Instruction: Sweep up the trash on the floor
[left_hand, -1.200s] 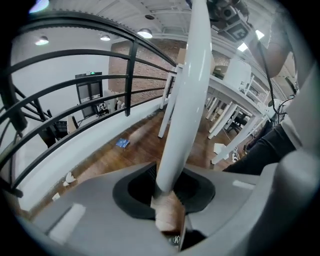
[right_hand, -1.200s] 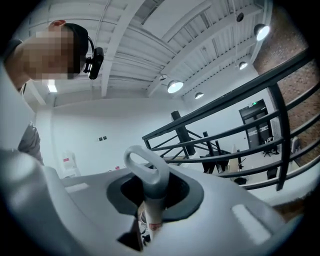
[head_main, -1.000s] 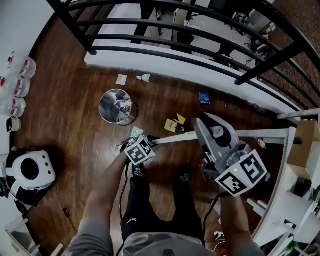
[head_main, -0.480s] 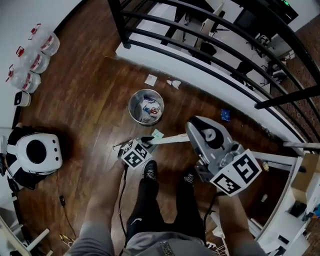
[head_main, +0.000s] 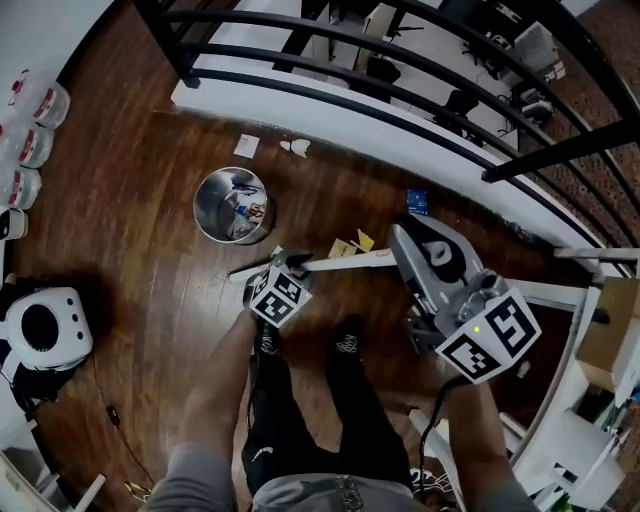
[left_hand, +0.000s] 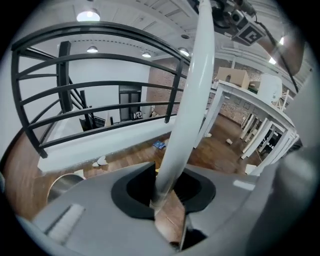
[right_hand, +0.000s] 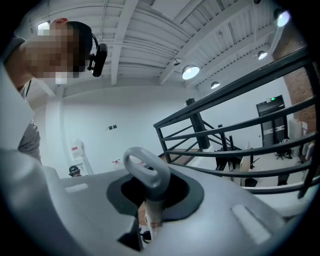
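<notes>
Dark wooden floor: yellow paper scraps (head_main: 350, 245) unswept, round metal bin (head_main: 199, 210) part-filled. Left gripper (left_hand: 167, 212), jaws just loosening, grips white broom handle (left_hand: 192, 100); right gripper (right_hand: 150, 215) clamps its grey loop (right_hand: 159, 181).

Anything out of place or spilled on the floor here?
Yes: litter lies loose on the wood floor outside the upright bin: white paper scraps by the white ledge, a blue packet further right, and yellow scraps beside the broom handle.

No word, label or number is clear enough to read.
</notes>
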